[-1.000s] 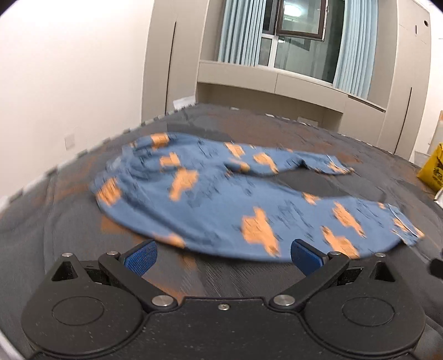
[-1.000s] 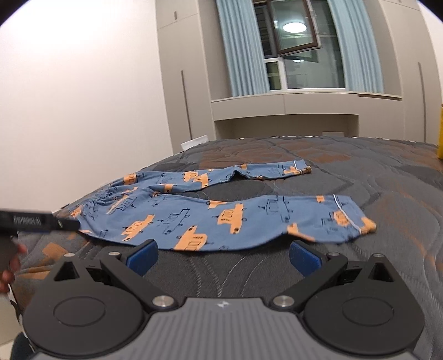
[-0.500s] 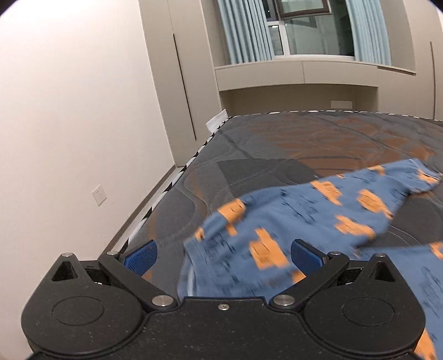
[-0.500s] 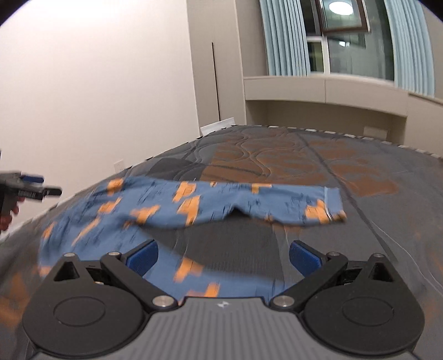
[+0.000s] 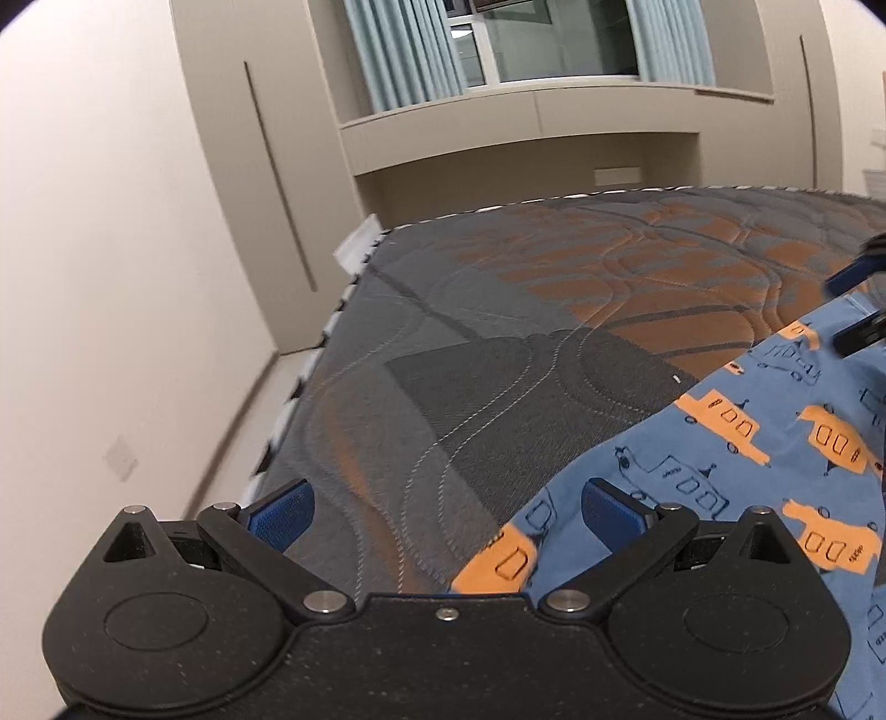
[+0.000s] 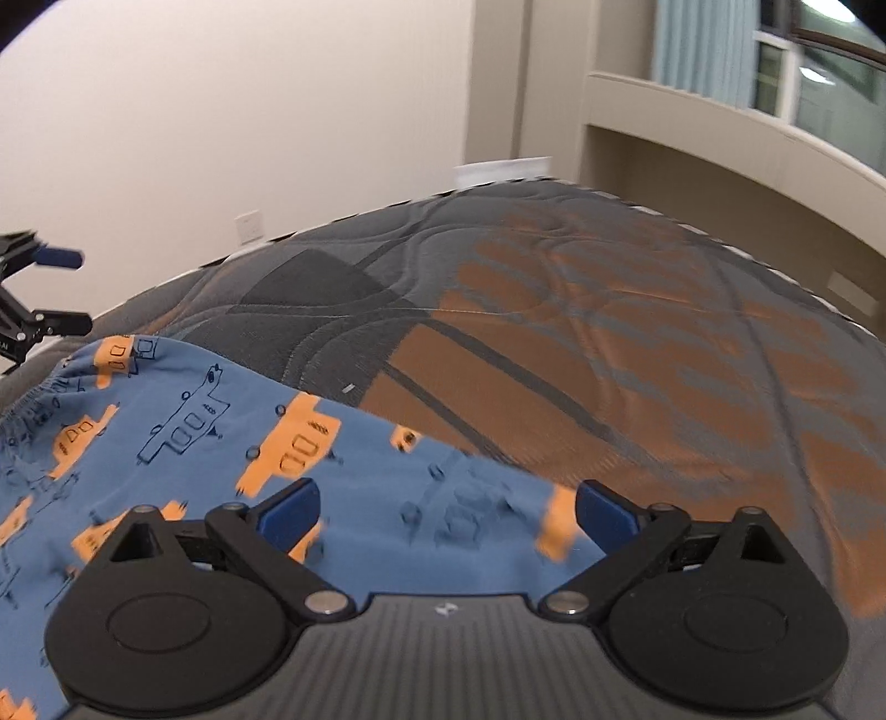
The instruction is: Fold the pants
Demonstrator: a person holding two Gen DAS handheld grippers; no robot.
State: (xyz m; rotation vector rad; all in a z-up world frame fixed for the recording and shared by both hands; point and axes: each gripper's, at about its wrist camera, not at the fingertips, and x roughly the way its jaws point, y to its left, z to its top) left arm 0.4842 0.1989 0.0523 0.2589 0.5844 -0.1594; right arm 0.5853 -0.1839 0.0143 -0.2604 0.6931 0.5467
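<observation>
Blue pants with orange vehicle prints (image 5: 736,459) lie flat on the quilted grey and orange mattress (image 5: 554,310). My left gripper (image 5: 446,507) is open and empty, low over the mattress at the pants' left corner. My right gripper (image 6: 446,507) is open and empty, just above the pants (image 6: 183,432) near their far edge. The elastic waistband (image 6: 33,393) shows at the left of the right wrist view. The right gripper shows at the right edge of the left wrist view (image 5: 855,310); the left gripper shows at the left edge of the right wrist view (image 6: 33,293).
The mattress's left edge (image 5: 310,365) drops to the floor beside a white wall (image 5: 111,249). Beige cabinets (image 5: 266,166) and a curtained window (image 5: 542,50) stand behind the bed. A wall socket (image 6: 249,227) sits low on the wall.
Both grippers have swung left and come down closer to the pants. The left one now faces the waist corner and mattress edge; the right one hovers over the far edge.
</observation>
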